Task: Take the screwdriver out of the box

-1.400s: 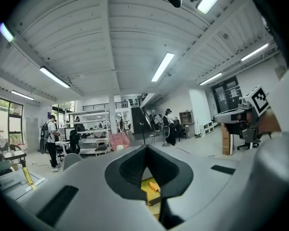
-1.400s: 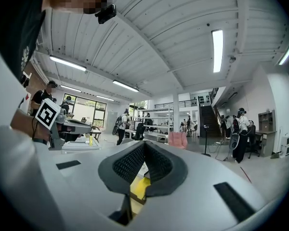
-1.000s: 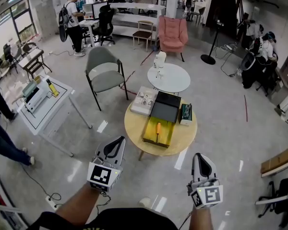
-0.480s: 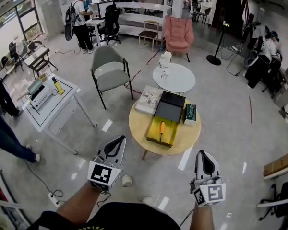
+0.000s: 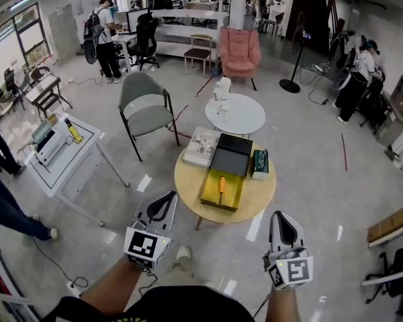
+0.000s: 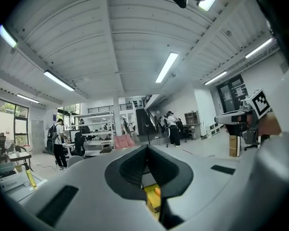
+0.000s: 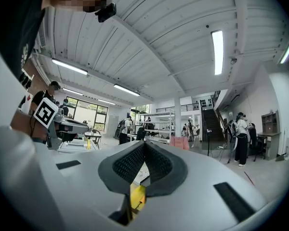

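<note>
- The task looks not yet begun: the orange-handled screwdriver (image 5: 221,183) lies inside the open yellow box (image 5: 209,196).
- The box sits on a round wooden table (image 5: 260,194), close to its near edge. The screwdriver lies along the box's middle, and nothing else can be made out in it.
- The left tongs (image 5: 166,198) and right tongs (image 5: 279,217) are both closed and empty, well short of the table's near edge.
- Left to do: reach the box, open the tongs, grip the screwdriver and lift it clear.
- A black case (image 5: 232,154) touches the box's far side. A book (image 5: 201,146) lies at the far left edge and a green packet (image 5: 260,163) at the right edge.
</note>
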### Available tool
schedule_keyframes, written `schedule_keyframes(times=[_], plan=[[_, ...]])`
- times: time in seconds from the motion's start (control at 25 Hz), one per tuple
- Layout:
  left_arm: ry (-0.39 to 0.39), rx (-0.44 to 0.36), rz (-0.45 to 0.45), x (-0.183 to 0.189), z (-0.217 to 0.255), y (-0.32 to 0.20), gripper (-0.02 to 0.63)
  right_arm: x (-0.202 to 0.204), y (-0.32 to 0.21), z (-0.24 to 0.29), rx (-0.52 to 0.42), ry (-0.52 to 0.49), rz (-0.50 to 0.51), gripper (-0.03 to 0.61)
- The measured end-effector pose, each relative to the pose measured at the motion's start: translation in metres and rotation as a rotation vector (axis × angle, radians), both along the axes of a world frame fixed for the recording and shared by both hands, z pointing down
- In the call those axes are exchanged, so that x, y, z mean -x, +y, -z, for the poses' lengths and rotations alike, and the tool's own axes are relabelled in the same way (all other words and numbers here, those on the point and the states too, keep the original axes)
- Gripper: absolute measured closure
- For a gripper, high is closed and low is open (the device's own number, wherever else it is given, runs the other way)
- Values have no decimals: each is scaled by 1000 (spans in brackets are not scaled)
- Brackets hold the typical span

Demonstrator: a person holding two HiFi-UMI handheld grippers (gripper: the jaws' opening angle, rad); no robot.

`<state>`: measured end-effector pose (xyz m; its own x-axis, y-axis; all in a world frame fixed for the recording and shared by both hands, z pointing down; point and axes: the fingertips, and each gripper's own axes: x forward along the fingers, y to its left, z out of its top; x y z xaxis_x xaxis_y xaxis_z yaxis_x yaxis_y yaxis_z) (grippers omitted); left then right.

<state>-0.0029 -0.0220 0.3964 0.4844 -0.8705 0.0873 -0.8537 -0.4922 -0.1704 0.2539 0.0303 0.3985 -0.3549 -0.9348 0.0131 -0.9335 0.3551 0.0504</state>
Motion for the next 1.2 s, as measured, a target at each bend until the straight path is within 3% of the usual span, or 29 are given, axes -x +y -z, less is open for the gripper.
schedule_keyframes(times=[1.2], plan=[[-13, 34, -100, 2, -12, -95, 601, 17, -76, -9, 35, 5, -73, 563]])
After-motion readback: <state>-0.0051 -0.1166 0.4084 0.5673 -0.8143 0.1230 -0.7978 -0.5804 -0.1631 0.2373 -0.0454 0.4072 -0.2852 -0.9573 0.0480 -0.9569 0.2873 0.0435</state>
